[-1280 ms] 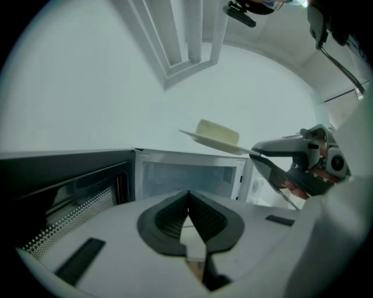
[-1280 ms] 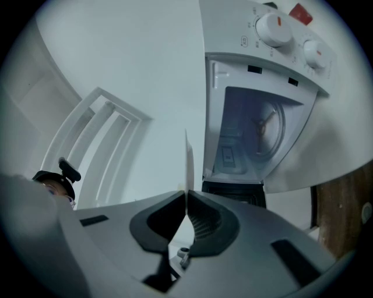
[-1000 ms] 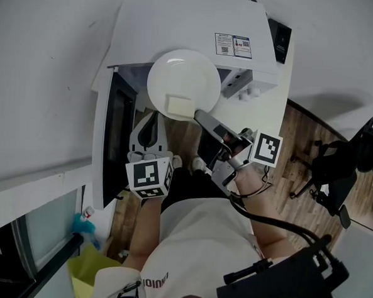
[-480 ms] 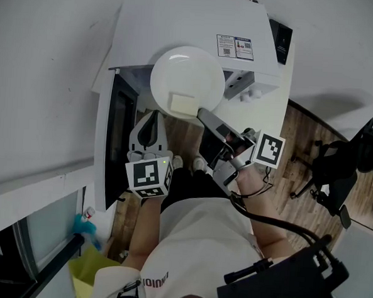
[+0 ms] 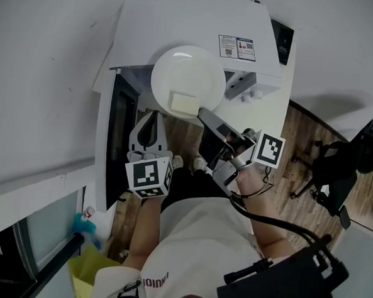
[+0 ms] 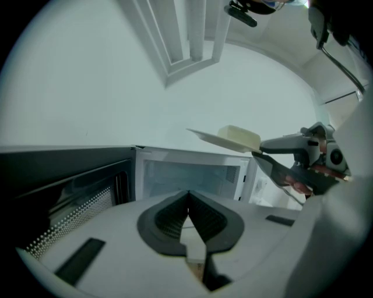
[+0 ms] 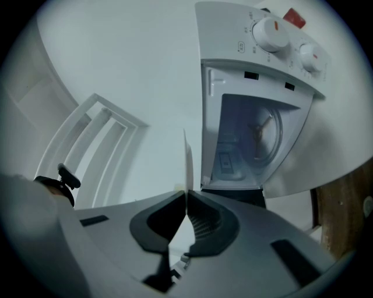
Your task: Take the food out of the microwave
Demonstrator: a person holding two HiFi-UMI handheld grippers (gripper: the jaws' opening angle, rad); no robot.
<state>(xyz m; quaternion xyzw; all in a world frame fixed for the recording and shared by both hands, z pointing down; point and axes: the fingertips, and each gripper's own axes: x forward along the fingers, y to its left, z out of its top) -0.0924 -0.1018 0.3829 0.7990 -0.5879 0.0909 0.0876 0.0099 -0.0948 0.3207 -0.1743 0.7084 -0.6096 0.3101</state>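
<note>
One food block (image 5: 181, 103) on plate (image 5: 188, 75); right gripper (image 5: 201, 112) fingers grasping plate rim; left gripper (image 5: 152, 117) fingers clenched.

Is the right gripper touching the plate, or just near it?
Touching. The right gripper view shows the right gripper with its jaws closed on the rim of the plate, seen edge-on; the head view agrees.

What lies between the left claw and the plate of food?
Nothing: in the left gripper view the stretch from the left claw up to the plate is bare, the open microwave standing behind it.
</note>
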